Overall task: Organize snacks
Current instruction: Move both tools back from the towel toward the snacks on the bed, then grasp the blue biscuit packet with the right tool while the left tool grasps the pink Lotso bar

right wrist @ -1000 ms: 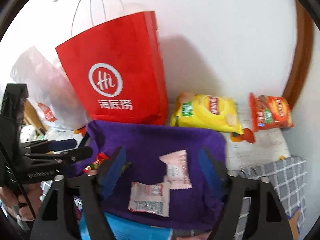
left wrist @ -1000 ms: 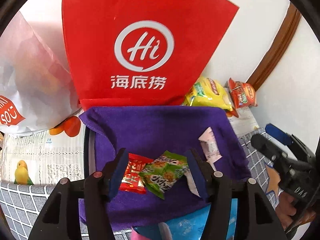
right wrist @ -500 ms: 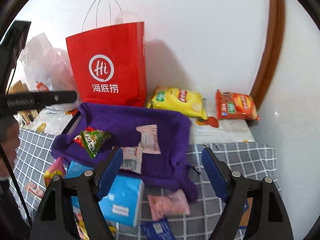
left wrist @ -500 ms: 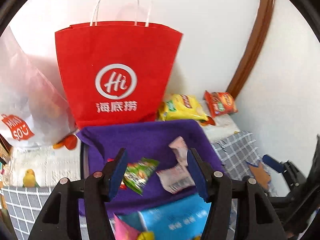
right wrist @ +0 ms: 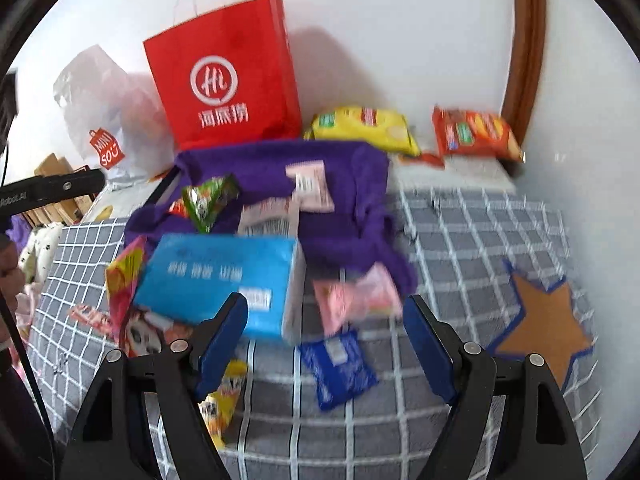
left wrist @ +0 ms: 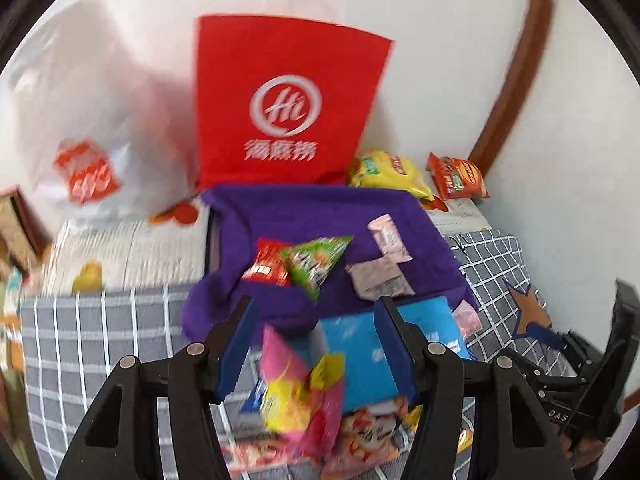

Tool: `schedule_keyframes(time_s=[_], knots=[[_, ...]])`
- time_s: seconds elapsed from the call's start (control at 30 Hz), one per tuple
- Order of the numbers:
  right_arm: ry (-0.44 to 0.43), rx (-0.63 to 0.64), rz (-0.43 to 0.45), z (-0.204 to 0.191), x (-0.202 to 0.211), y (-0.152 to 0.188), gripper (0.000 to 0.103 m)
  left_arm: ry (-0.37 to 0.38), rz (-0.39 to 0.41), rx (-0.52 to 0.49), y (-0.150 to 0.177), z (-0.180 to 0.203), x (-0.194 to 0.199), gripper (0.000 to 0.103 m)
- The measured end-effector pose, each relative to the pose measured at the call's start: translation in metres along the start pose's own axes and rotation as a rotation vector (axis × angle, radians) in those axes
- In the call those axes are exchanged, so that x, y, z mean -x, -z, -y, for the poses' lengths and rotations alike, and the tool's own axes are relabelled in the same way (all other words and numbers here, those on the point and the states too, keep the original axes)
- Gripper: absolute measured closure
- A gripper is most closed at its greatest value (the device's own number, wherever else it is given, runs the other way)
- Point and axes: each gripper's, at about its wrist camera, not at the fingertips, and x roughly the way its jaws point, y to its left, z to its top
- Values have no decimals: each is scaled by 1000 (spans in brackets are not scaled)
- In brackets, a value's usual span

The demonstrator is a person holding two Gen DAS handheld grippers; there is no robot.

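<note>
Four small packets lie on the purple cloth [left wrist: 320,208] toward the back of the checked cover [right wrist: 460,240]: a red packet [left wrist: 266,266], a green packet [left wrist: 318,260], and two pale sachets [left wrist: 380,278]. The cloth looks like the collecting spot, so these seem already sorted, while the loose snacks near the cover's front edge still wait.

The left gripper [left wrist: 316,344] hangs empty, its jaws moderately apart, above the blue box [left wrist: 376,344] and a pink-and-yellow packet [left wrist: 300,384], probably lined up for the next pick. The right gripper [right wrist: 326,344] stands wide and empty over a pink packet [right wrist: 356,296] and a dark blue packet [right wrist: 340,368].

Only the right wrist view shows that dark blue packet and the whole orange star [right wrist: 544,328] by the cover's right edge; the left view crops them. Both show the red bag [right wrist: 228,76], the yellow chips [right wrist: 364,124] and the orange chips [right wrist: 472,132] along the back wall, apart from the cloth.
</note>
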Motion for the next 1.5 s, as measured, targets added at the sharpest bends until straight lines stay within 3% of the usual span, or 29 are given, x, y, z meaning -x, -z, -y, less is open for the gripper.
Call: schedule_keyframes(time_s=[0.07, 0.23, 0.37, 0.57, 0.63, 0.73, 0.93, 1.1, 1.2, 1.5], knots=[[-10, -46, -14, 10, -2, 10, 25, 11, 0, 35, 10, -11, 4, 45], [-40, -98, -17, 28, -10, 27, 33, -58, -20, 64, 32, -30, 6, 45], [-63, -64, -33, 26, -22, 37, 43, -57, -33, 94, 45, -39, 5, 45], [-72, 25, -72, 11, -47, 47, 44, -65, -49, 104, 58, -44, 3, 45], [-50, 34, -87, 10, -58, 49, 45, -61, -50, 107, 63, -48, 3, 45], [35, 70, -73, 7, -66, 53, 60, -63, -51, 97, 71, -52, 2, 45], [45, 84, -19, 5, -63, 59, 60, -77, -93, 108, 87, -63, -15, 45], [44, 91, 1, 5, -63, 62, 60, -13, -96, 128, 90, -68, -27, 45], [35, 80, 2, 7, -64, 61, 60, 20, -153, 128, 92, -66, -41, 46], [34, 79, 2, 7, -64, 61, 60, 78, -232, 13, 124, -45, -46, 47]])
